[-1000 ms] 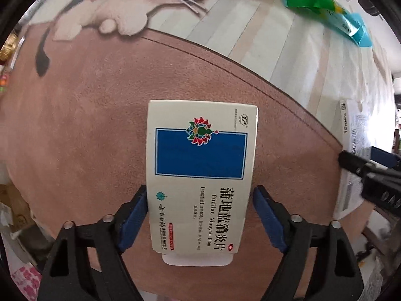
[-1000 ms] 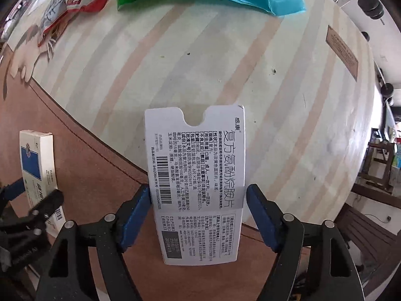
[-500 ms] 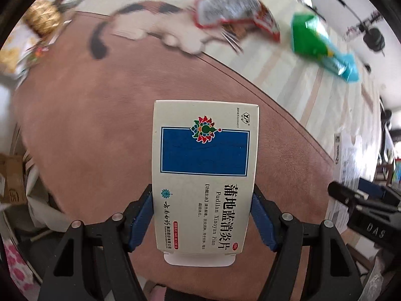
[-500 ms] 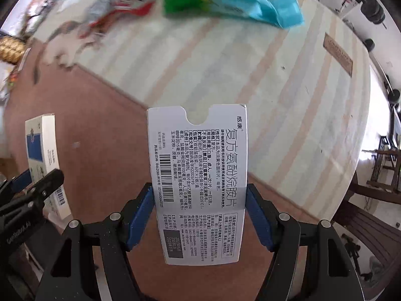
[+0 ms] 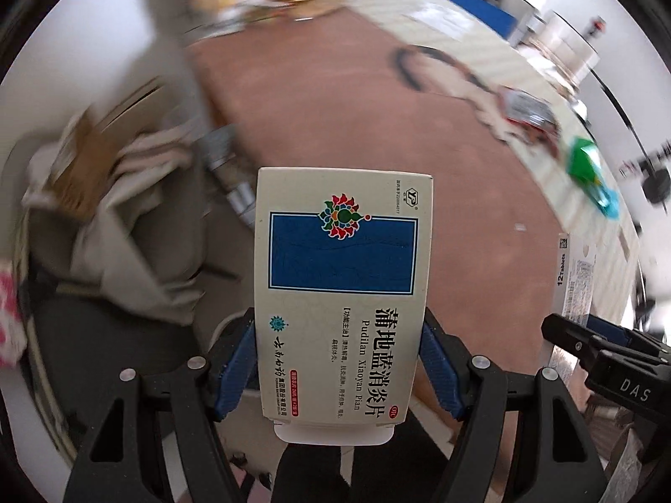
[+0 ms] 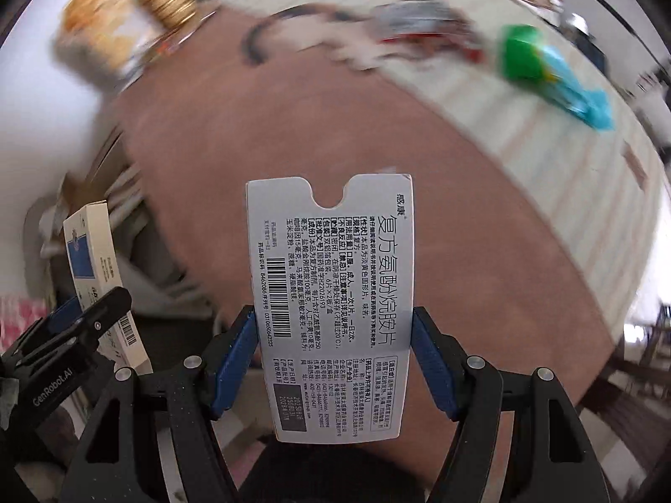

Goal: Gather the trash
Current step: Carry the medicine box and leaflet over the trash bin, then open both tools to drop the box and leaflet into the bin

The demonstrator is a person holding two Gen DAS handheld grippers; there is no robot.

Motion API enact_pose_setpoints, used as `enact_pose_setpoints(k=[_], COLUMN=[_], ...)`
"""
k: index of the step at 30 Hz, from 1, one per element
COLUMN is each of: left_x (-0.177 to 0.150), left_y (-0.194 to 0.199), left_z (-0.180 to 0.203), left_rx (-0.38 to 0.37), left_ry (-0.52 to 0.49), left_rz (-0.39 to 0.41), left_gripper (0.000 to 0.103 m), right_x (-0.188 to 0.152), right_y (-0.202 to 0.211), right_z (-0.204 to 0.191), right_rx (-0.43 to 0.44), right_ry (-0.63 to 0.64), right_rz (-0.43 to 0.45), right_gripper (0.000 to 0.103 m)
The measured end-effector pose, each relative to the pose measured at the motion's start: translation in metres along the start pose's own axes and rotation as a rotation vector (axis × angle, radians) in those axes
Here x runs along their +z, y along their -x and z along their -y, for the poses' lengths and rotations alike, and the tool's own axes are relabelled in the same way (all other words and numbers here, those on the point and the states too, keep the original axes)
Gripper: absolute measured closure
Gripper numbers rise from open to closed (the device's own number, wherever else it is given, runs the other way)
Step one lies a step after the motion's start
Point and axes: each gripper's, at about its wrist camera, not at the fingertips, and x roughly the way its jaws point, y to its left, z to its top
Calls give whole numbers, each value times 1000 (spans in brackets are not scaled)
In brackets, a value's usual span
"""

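Note:
My left gripper (image 5: 337,356) is shut on a cream medicine box with a blue panel (image 5: 344,251), its blue pads pressing both long sides. That box hangs above the edge of the round brown table (image 5: 335,105). My right gripper (image 6: 333,352) is shut on a white medicine box with a barcode (image 6: 335,276), held over the same table. In the right wrist view, the left gripper (image 6: 75,327) and its cream box (image 6: 96,268) show at the lower left. The right gripper's tip (image 5: 604,348) appears at the lower right of the left wrist view.
A green and blue bag (image 6: 545,71) and a red snack wrapper (image 5: 524,109) lie on the striped cloth (image 6: 545,159) at the far side. Beside the table's left edge sits a pile of cardboard (image 5: 84,167) and pale cloth (image 5: 138,218). Jars (image 6: 126,29) stand blurred at the back.
Both grippers closed on their boxes, lifted them off the table and swung left. The table edge and the pile beside it have come into view.

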Motion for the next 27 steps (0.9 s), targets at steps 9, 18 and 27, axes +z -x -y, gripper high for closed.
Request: enact_pose_setpoints(k=[9, 18, 27], left_x=[-63, -121, -155], left_y=[-50, -187, -327], left_z=[-137, -231, -276], left_rx=[39, -78, -129], left_ry=[258, 490, 571], left_rz=[-100, -248, -310], left_gripper=[33, 33, 16], right_x=[-48, -94, -123], right_y=[-82, -250, -437], right_z=[-148, -185, -180], right_rx=[61, 90, 111], right_ry=[244, 255, 224], right_rz=[-123, -317, -437], right_gripper=[29, 29, 29])
